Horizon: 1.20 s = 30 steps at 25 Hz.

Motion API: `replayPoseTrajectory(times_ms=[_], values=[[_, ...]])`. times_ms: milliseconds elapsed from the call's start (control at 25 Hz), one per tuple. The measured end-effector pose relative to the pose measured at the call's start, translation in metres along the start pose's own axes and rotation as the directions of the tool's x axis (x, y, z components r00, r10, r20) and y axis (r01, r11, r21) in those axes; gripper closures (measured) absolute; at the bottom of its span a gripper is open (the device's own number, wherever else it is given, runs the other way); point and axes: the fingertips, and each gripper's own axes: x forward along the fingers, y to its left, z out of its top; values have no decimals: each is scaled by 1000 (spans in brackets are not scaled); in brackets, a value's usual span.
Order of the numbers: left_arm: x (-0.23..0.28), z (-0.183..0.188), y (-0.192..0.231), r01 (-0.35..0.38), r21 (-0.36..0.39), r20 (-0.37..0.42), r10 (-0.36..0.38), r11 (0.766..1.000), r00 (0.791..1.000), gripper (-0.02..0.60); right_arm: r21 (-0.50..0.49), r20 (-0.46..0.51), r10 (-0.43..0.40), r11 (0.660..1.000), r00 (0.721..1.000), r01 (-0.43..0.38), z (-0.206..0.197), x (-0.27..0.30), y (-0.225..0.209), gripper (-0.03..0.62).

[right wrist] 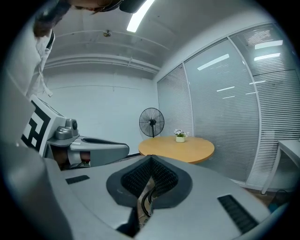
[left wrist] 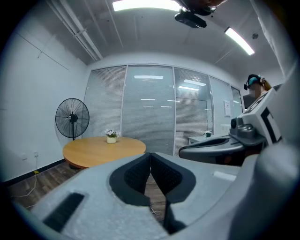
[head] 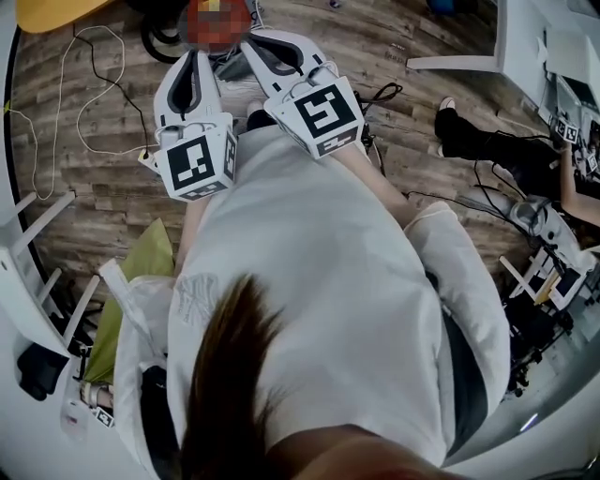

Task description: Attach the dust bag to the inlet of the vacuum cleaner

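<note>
Left gripper (left wrist: 150, 160) and right gripper (right wrist: 151, 162), jaws together and empty, side by side over open wood floor (head: 94, 206); round table (left wrist: 103, 148) ahead.

Round table (head: 45, 11) cut by head view's top edge; person (head: 502, 155) cut by right edge.

floor (head: 112, 216): wood | on it: white cable (head: 62, 75) | round table (left wrist: 104, 149): potted plant (left wrist: 111, 136)

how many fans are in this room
1. A pedestal fan stands just beyond the round wooden table, against the wall. Both gripper views show that same fan. More may be out of view.
</note>
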Motion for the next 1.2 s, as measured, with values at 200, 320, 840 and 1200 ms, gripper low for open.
replayPoseTrajectory(times_ms=[200,320,840,1200], values=[[6,3,4,10,7,9,-11,1000,1000,565,6,7,-3,1000,1000,3,2,7,-2,591],[10,3,4,30,15,12,-30,999,999,565,9,7,-13,1000,1000,13,2,9,-5,591],[22,7,8,83,61,4,-83,995,997,565,2,-30,7,1000,1000,-7,-7,22,-3,591],[21,7,9,75,42,14,-76,996,997,565,-1,-43,8,1000,999,-8,-11,26,-2,591]])
